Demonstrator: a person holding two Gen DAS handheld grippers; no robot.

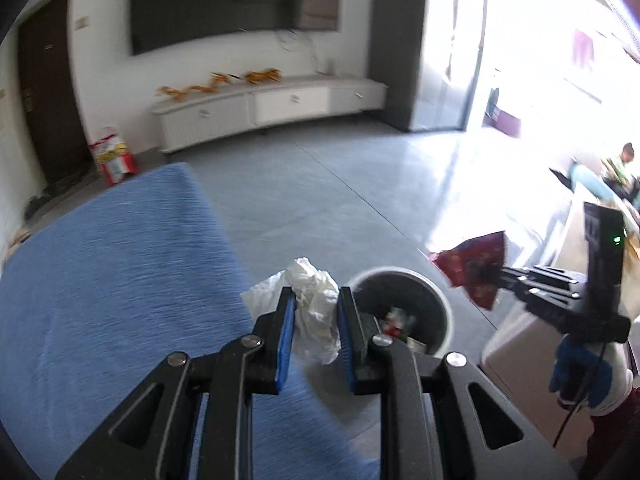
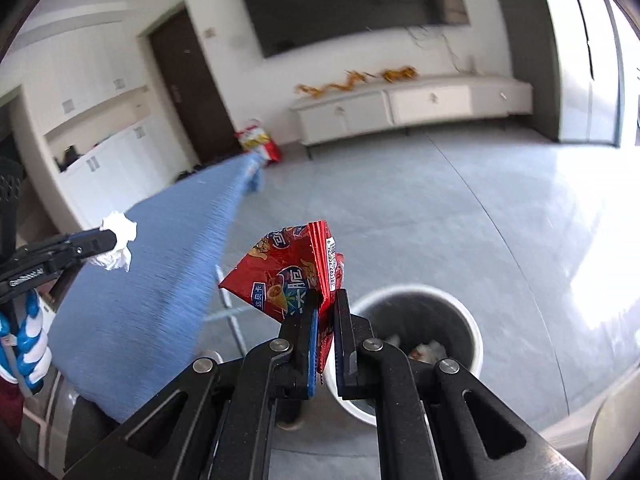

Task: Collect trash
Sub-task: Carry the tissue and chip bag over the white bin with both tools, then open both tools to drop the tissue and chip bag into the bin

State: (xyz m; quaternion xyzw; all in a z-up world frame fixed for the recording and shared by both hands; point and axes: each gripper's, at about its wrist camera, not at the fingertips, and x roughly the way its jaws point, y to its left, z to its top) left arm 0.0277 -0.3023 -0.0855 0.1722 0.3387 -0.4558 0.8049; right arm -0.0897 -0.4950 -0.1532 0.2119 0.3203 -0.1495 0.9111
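Note:
My left gripper (image 1: 316,300) is shut on a crumpled white tissue (image 1: 310,294), held above the edge of the blue-covered table (image 1: 100,280), just left of a round white trash bin (image 1: 434,292). The bin holds several scraps. My right gripper (image 2: 327,300) is shut on a red snack wrapper (image 2: 288,276), just left of and above the bin (image 2: 474,328). From the left wrist view the right gripper (image 1: 498,280) comes in from the right with the wrapper (image 1: 472,268) near the bin's far right side. From the right wrist view the left gripper (image 2: 114,242) holds the tissue (image 2: 119,226) at the far left.
A grey tiled floor (image 1: 320,184) stretches to a low white TV cabinet (image 1: 272,104) under a wall-mounted screen. A red bag (image 1: 112,156) stands by a dark door. A pale box or furniture piece (image 1: 528,336) sits right of the bin. A person (image 1: 622,160) sits far right.

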